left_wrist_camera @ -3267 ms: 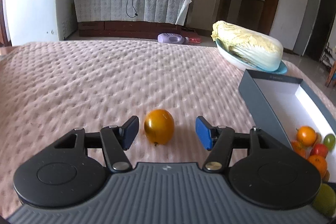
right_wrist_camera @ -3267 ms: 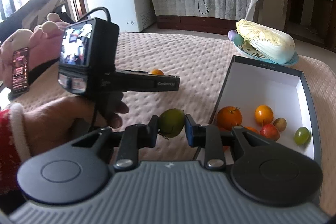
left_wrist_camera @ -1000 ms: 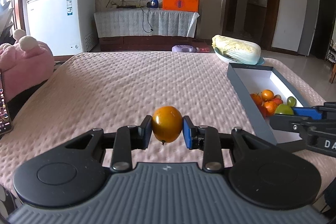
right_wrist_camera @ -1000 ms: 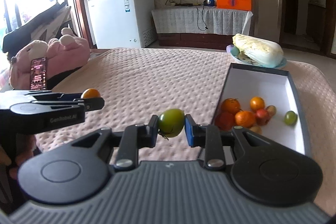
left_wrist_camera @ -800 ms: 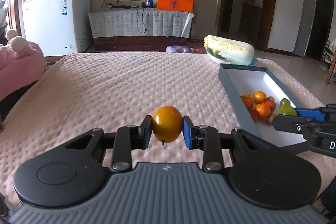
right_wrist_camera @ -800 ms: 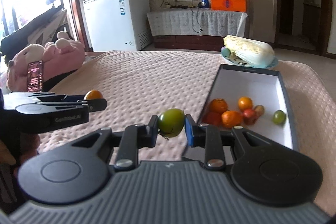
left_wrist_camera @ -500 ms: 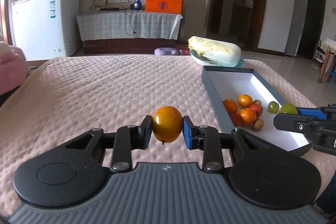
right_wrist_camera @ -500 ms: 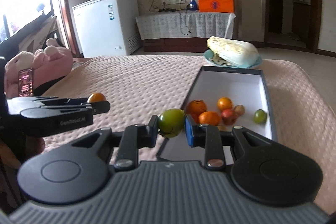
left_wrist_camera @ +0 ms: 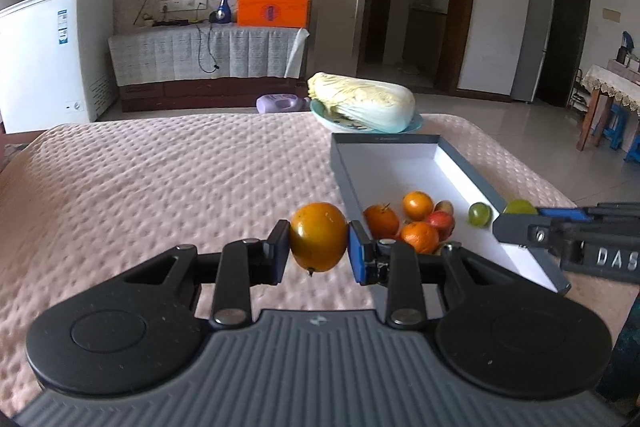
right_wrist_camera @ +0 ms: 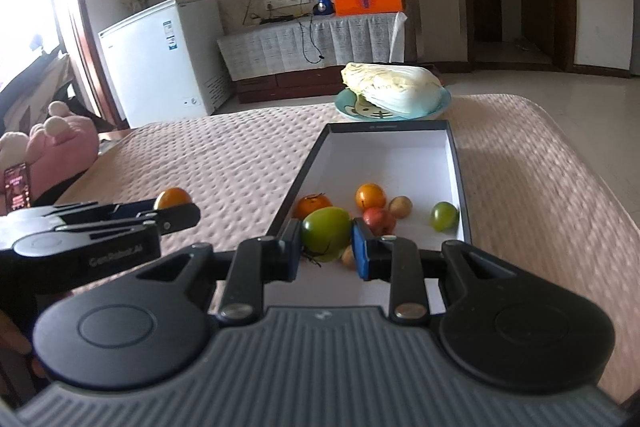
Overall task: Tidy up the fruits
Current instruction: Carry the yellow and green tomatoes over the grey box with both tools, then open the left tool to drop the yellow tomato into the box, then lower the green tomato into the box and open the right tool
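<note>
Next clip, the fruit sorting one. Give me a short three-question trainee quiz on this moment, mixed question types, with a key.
1. True or false: the left gripper is empty.
2. Multiple choice: what lies on the blue plate beyond the box?
A. a melon
B. a cabbage
C. a loaf of bread
3. Fill in: the right gripper is shut on a ____ fruit.

Key
1. False. It is shut on the orange-yellow fruit.
2. B.
3. Green: the green fruit sits between its pads, in front of the box's near end, where several orange fruits already lie.
</note>
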Demonstrator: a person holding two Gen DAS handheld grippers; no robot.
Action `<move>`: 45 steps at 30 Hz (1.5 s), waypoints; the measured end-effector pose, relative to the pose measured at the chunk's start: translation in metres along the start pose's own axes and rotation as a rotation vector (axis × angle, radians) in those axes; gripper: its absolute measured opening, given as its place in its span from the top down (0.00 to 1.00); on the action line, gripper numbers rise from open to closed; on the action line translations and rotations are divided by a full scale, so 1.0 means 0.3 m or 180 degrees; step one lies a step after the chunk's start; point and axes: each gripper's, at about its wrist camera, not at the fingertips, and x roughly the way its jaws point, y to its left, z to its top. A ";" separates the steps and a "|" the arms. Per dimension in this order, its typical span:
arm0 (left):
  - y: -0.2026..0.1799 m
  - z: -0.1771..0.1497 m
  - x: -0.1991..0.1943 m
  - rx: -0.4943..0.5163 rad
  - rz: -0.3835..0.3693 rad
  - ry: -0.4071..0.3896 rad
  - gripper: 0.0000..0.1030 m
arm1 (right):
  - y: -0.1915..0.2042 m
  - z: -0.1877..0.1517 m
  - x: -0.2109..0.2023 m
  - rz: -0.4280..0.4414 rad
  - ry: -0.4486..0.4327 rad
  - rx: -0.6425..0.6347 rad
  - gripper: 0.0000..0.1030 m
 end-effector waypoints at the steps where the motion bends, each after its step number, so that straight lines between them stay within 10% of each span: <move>1: -0.007 0.009 0.007 0.0003 -0.0023 -0.0004 0.65 | 0.001 0.000 -0.002 -0.0009 0.0005 0.0011 0.71; 30: -0.345 0.180 0.374 0.0455 -0.0253 0.0142 0.63 | -0.103 -0.005 0.035 -0.0173 0.0227 0.0269 0.72; 45: -0.307 0.170 0.213 0.0422 -0.0335 -0.0066 0.50 | -0.128 -0.005 0.079 -0.0314 0.0264 0.0323 0.71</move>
